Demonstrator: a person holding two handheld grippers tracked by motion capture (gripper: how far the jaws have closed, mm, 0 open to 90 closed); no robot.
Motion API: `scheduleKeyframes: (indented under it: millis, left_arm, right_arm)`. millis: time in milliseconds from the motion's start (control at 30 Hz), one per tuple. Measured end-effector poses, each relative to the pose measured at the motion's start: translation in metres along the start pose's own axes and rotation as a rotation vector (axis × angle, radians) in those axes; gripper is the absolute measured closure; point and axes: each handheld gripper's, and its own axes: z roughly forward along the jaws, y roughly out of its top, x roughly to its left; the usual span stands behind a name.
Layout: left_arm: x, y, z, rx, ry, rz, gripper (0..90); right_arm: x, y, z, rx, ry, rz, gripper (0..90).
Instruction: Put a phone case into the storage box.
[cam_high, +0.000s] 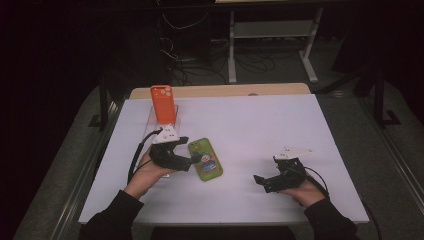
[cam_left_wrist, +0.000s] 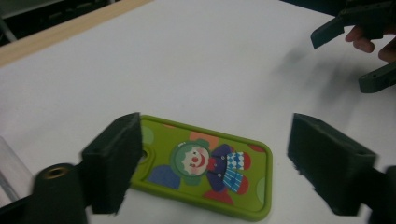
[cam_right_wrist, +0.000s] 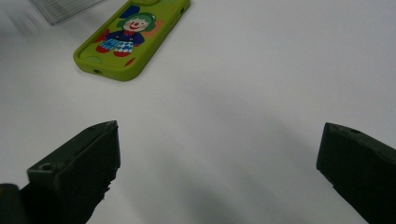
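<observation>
We judge the green clown phone case (cam_left_wrist: 205, 170) light and flexible; our left hand-held gripper (cam_left_wrist: 212, 163), jaws wide astride it, should pinch its long edges.

White worktop (cam_high: 260, 125) with a pale wooden strip (cam_high: 225, 90) along its far edge, an orange phone case (cam_high: 163, 103) upright in a clear stand (cam_high: 152, 119) near the far left corner, tangled cables (cam_high: 200, 60) and white frame legs (cam_high: 310, 55) on the dark floor behind.
</observation>
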Motion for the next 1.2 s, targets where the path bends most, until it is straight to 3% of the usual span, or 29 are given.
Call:
scheduleKeyframes:
  millis: [133,300,367,533,767,933,1200]
  left_arm:
    - [-0.009,-0.006,0.005,0.033,0.01,0.009,44.7]
    - [-0.018,-0.014,0.011,0.073,0.011,-0.007,67.1]
    - [-0.02,-0.018,0.012,0.104,0.012,0.001,73.7]
    - [-0.019,-0.029,0.015,0.157,0.02,-0.031,88.1]
    - [-0.02,-0.038,0.021,0.244,0.038,-0.036,89.9]
    - [-0.022,-0.041,0.03,0.284,0.027,-0.025,90.0]
    - [-0.027,-0.037,0.045,0.278,0.006,0.019,90.0]
  right_arm:
    - [-0.002,-0.001,-0.001,-0.003,0.002,0.001,0.0]
    - [-0.003,-0.002,-0.002,-0.002,0.005,-0.004,0.0]
    - [-0.004,-0.002,-0.002,-0.002,0.007,-0.002,0.0]
    - [-0.004,-0.002,-0.002,0.001,0.008,0.005,0.0]
    - [-0.003,-0.002,-0.002,0.001,0.008,-0.005,0.0]
    - [-0.003,-0.002,-0.002,0.0,0.007,-0.007,0.0]
    - [-0.003,-0.003,-0.003,0.004,0.003,-0.002,0.0]
